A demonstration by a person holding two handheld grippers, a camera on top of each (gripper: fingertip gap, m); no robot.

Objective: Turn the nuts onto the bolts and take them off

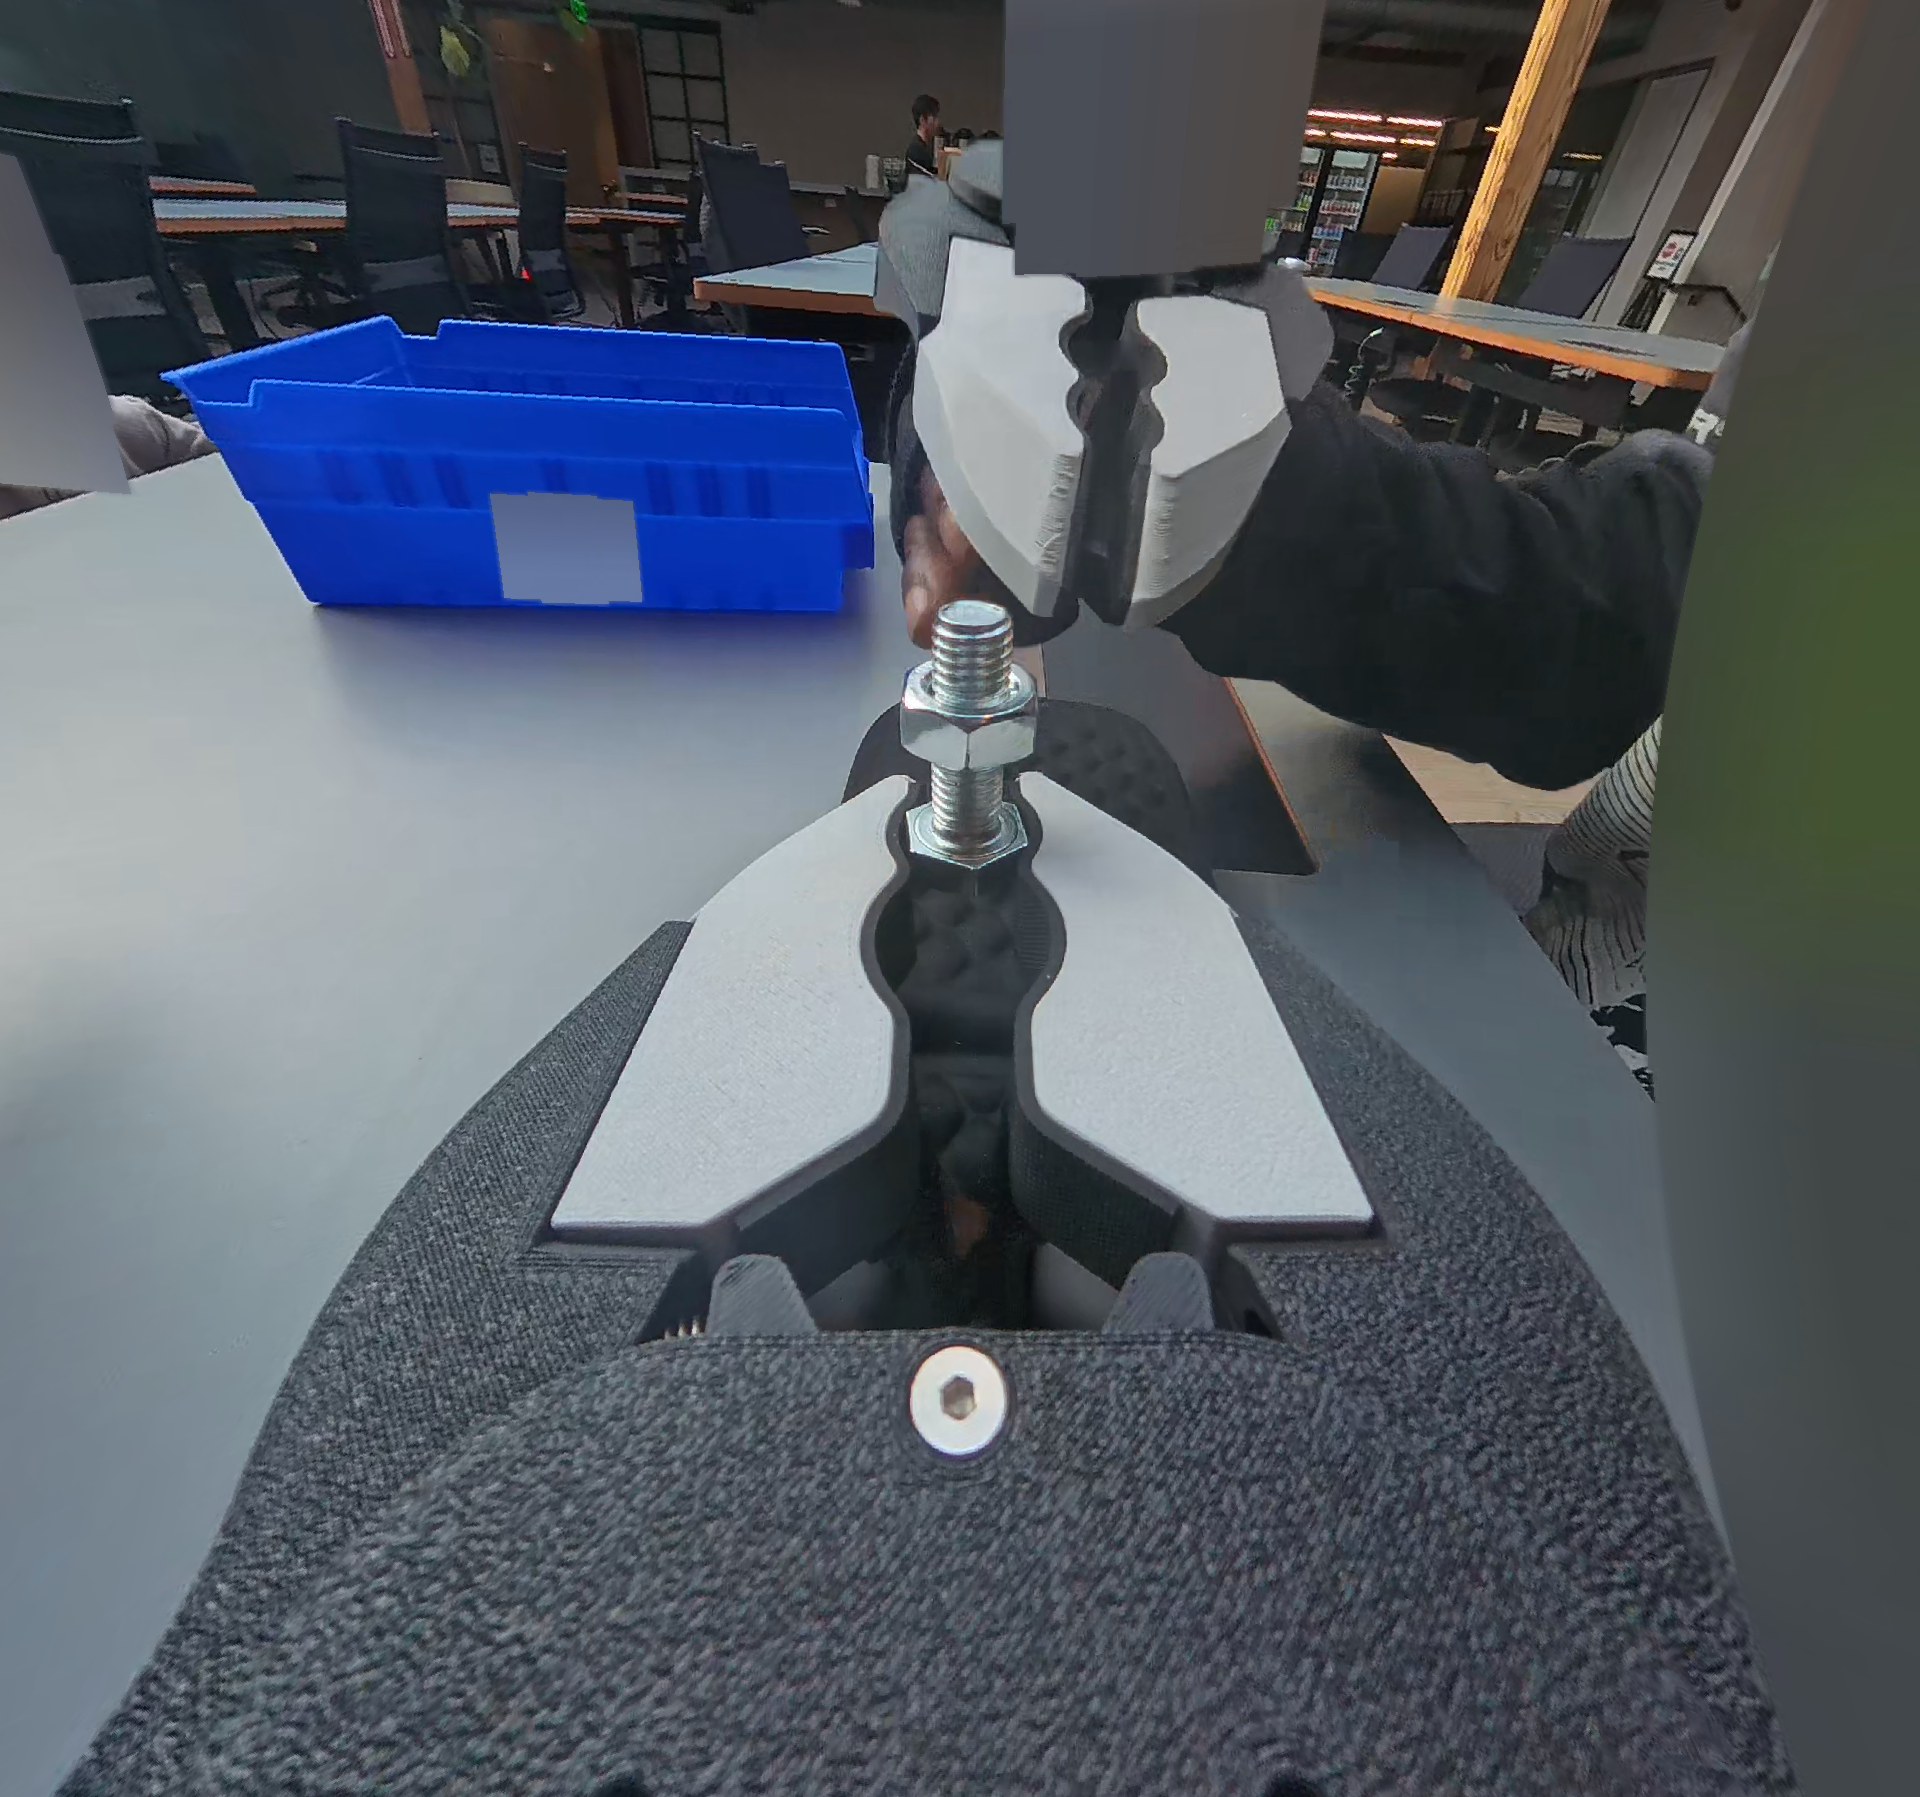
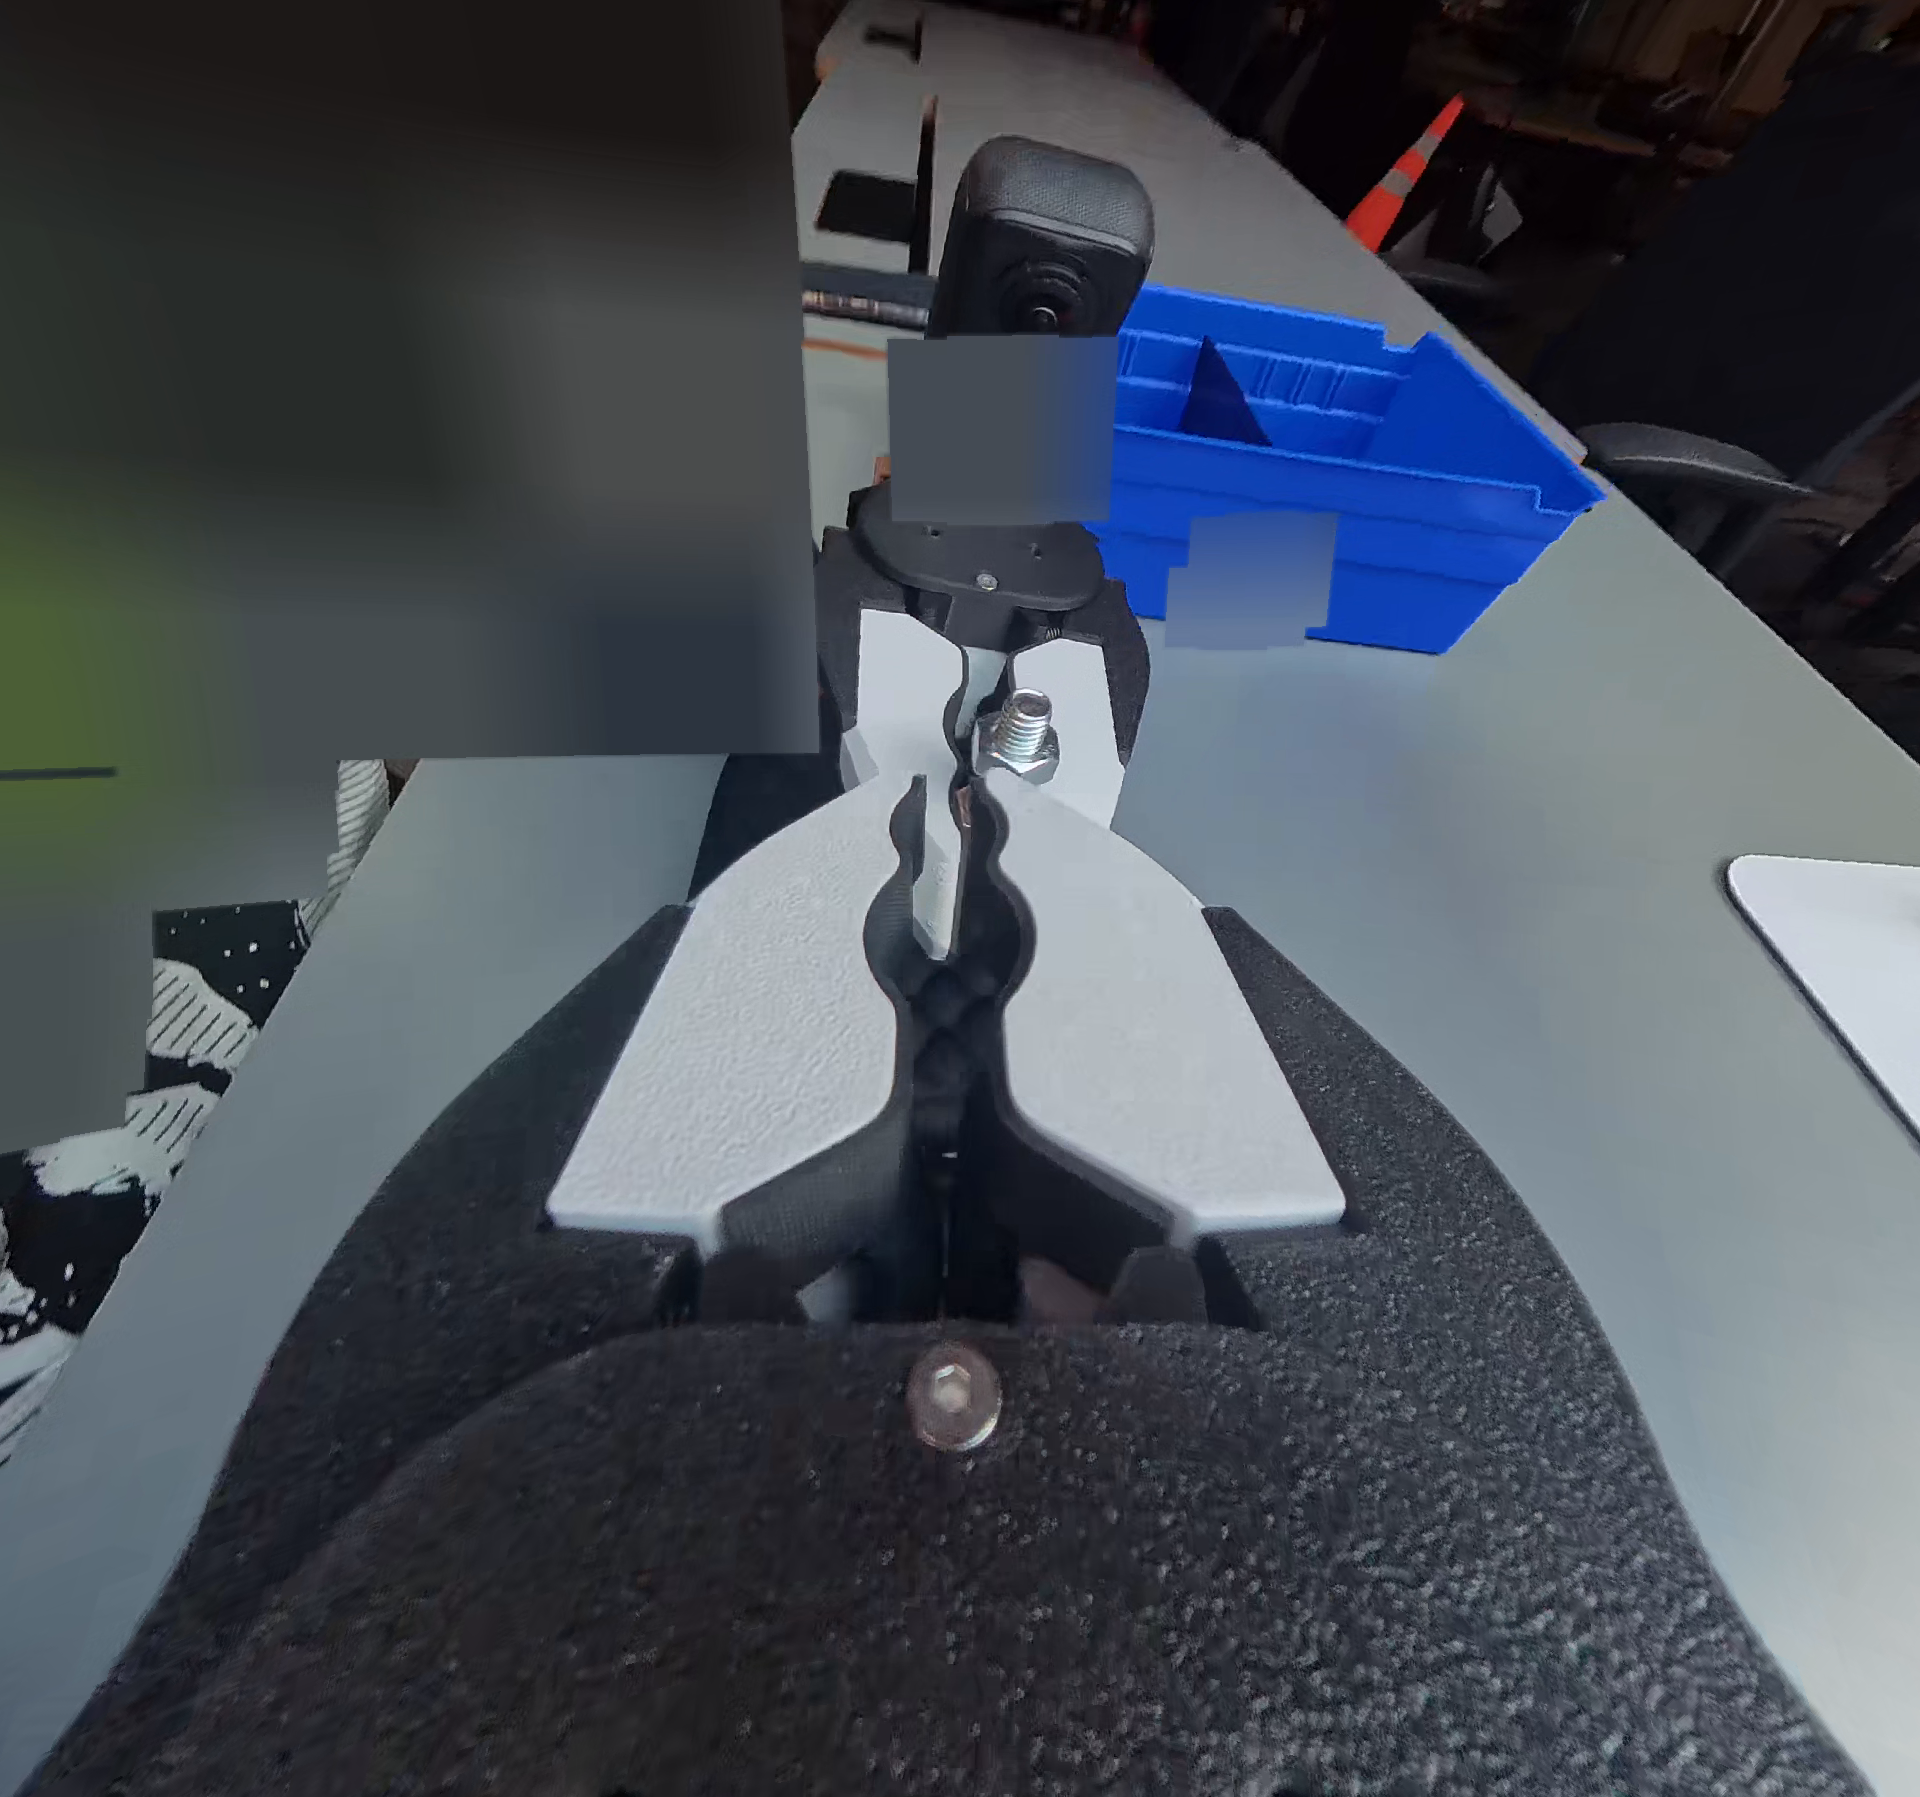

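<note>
Left gripper first: in the left wrist view we see its two grey fingers closed down on the hex head of a silver bolt, low centre of frame, bolt standing upright with the threaded end up. A hex nut sits partway down the thread, clear of the head and with bare thread above it. We count a gap between nut and fingertips.

Going left to right in that view: grey table fills the left half, a blue plastic bin sits upper left on it, then the bolt at centre, then the right gripper just above and right of the bolt tip, pointing down, held by a black-gloved hand at right. Its jaws look nearly together with only a narrow slot, and we see nothing between them. It is near the bolt tip but not touching it.

Right wrist view, left to right: a blurred patch takes the upper left, then the right gripper at centre, fingertips almost meeting and empty. Just beyond them is the left gripper facing us, with the bolt and nut poking up above its fingers. The blue bin is upper right, and a white pad's corner shows at the right edge.
</note>
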